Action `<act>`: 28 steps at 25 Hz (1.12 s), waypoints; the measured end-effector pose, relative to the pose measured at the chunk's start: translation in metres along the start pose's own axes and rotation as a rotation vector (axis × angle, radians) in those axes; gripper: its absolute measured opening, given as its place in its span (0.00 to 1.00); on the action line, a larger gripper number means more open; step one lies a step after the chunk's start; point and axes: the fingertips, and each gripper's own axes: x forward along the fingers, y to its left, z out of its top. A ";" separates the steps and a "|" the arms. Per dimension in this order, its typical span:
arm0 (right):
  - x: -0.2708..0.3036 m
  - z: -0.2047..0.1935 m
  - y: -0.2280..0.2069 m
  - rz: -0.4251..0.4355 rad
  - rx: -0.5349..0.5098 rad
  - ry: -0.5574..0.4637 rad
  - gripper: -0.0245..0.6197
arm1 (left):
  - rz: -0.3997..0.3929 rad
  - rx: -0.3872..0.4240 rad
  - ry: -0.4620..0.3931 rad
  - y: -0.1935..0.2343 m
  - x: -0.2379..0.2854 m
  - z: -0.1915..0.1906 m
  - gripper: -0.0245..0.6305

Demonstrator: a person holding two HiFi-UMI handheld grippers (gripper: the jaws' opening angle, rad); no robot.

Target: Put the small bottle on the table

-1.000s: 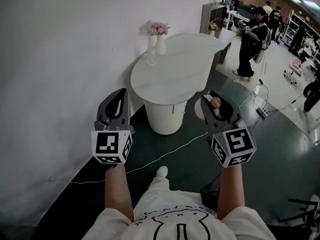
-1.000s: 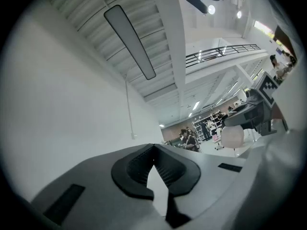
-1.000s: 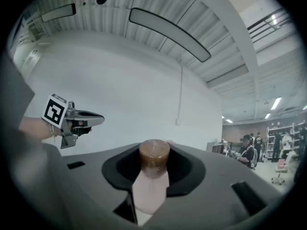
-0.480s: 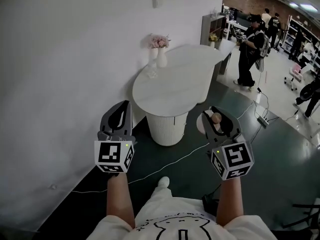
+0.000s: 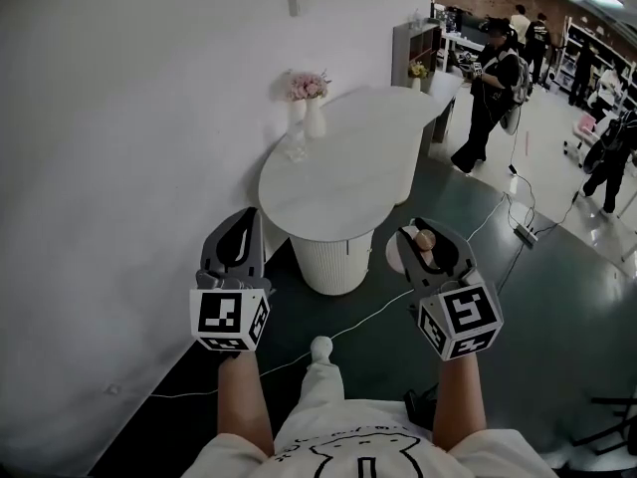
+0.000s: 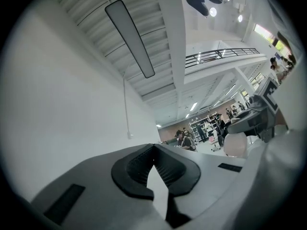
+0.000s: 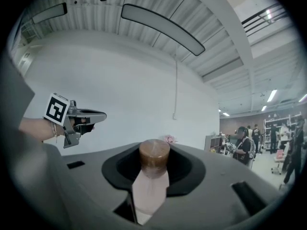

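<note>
A small pale pink bottle [image 7: 149, 186] with a brown cap [image 5: 425, 239] stands upright between the jaws of my right gripper [image 5: 426, 242], which is shut on it. I hold it in the air over the dark floor, short of the white oval table [image 5: 348, 157] ahead. In the right gripper view the cap [image 7: 154, 153] rises just above the jaw tips. My left gripper [image 5: 239, 232] hovers level with it to the left, jaws together with nothing held. The left gripper view shows only its own closed pads [image 6: 139, 164] and the room beyond.
On the table's far left stand a white vase [image 5: 314, 119] of pink flowers and a clear glass [image 5: 295, 147]. A white wall runs along the left. A white cable [image 5: 338, 317] crosses the floor. People [image 5: 488, 93] stand at the back right near a shelf [image 5: 413, 48].
Both grippers have sunk slightly in the head view and the table has shifted a little. The right gripper's hold on the bottle is unchanged.
</note>
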 end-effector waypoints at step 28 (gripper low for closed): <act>0.342 -0.039 -0.040 -0.016 0.005 0.110 0.22 | -0.023 -0.148 0.024 0.185 0.266 -0.147 0.04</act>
